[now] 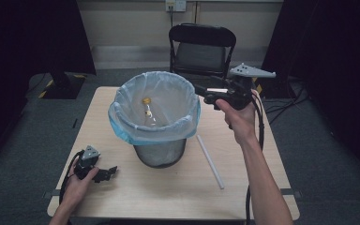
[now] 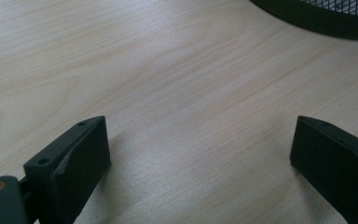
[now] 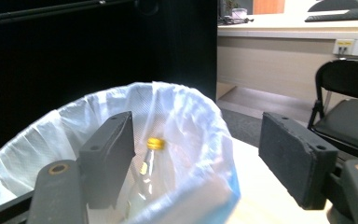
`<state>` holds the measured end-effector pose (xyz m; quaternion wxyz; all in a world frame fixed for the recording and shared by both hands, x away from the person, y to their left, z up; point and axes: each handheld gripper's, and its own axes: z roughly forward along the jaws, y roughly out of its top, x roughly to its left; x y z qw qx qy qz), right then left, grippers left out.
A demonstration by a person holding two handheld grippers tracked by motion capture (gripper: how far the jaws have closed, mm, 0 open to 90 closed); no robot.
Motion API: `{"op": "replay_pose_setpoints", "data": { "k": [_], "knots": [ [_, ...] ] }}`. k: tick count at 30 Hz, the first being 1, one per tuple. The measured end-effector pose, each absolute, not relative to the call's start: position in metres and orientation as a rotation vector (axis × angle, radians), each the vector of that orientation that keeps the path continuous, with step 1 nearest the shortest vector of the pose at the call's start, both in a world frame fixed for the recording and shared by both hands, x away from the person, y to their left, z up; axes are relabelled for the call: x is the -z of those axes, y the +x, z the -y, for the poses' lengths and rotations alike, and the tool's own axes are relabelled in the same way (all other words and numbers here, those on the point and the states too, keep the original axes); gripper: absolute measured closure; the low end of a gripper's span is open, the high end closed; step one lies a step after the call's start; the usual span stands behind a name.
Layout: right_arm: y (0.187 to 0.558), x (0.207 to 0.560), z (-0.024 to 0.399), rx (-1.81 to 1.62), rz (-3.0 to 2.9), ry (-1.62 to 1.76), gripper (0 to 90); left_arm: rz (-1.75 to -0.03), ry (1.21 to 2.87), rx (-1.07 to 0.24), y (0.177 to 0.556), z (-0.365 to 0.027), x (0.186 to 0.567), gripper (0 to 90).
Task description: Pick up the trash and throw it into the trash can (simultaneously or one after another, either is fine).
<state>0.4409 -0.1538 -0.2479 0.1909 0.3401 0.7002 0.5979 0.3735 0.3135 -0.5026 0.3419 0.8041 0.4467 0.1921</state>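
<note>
Right hand-held gripper (image 1: 200, 90) open beside unlabelled bottle (image 1: 148, 112).

Left hand-held gripper (image 2: 200, 154), jaws wide apart over bare wooden table (image 2: 168, 84), near mesh bin (image 2: 326, 18).

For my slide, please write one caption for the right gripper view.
Open right gripper at the rim of the bag-lined bin, with a yellow-capped bottle inside.

Bottle's (image 1: 148, 112) lower body behind bin liner (image 1: 122, 123)
</note>
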Motion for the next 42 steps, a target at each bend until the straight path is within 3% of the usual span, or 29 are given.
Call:
{"op": "replay_pose_setpoints", "data": {
  "k": [9,17,28,33,38,42],
  "knots": [
    [0.433,0.262,0.179,-1.655,-1.943,1.003,27.1,-1.162,2.091,-0.500,0.374,-0.313,0.503,4.3],
    [0.421,0.281,0.192,-1.584,-1.962,1.026,37.6,-1.162,2.091,-0.500,0.374,-0.313,0.503,4.3],
    [0.406,0.342,0.208,-1.392,-2.068,1.154,43.9,-1.161,2.092,-0.500,0.374,-0.313,0.503,4.4],
    [0.395,0.377,0.215,-1.351,-2.144,1.204,42.6,-1.161,2.093,-0.500,0.374,-0.314,0.503,4.4],
    [0.384,0.412,0.218,-1.331,-2.214,1.239,33.5,-1.161,2.091,-0.500,0.374,-0.313,0.503,4.3],
    [0.377,0.440,0.217,-1.278,-2.293,1.254,33.7,-1.162,2.091,-0.500,0.374,-0.313,0.503,4.3]
  ]
}}
